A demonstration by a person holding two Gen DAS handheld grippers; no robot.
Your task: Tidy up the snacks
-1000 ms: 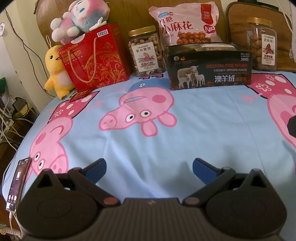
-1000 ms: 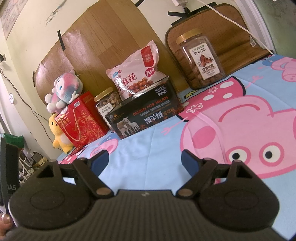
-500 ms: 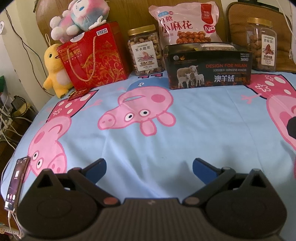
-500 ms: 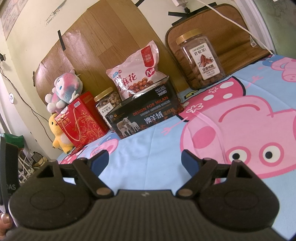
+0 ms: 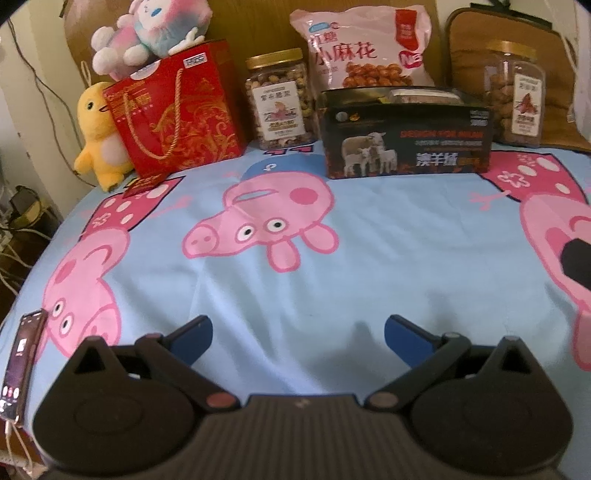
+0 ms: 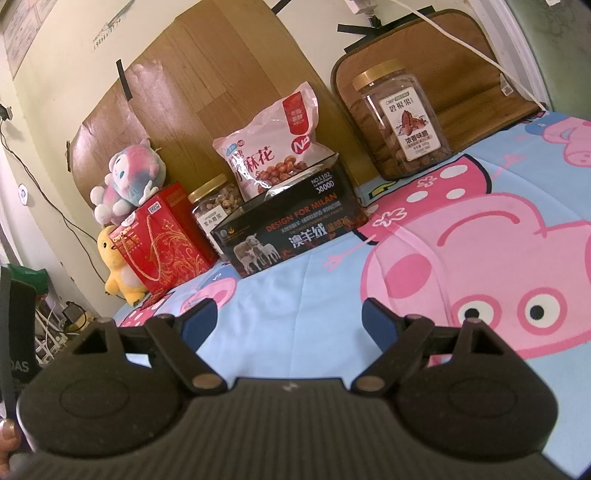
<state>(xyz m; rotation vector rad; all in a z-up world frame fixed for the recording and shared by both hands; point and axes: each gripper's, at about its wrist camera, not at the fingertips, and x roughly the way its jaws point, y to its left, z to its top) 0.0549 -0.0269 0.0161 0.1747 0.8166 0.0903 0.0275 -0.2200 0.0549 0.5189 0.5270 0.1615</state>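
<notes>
Snacks stand in a row at the far edge of the bed. A red gift box is at the left. Beside it are a nut jar, a pink snack bag, a black box with sheep, and a second jar at the right. My left gripper is open and empty, low over the sheet, well short of the row. My right gripper is open and empty too.
A cartoon-pig bedsheet covers the bed. A yellow duck plush and a pink plush sit by the red box. A phone lies at the left edge. A wooden headboard and brown cushion stand behind.
The left gripper has moved slightly forward and left, so the row looks a little nearer. The right gripper has not moved. Both stay open.
</notes>
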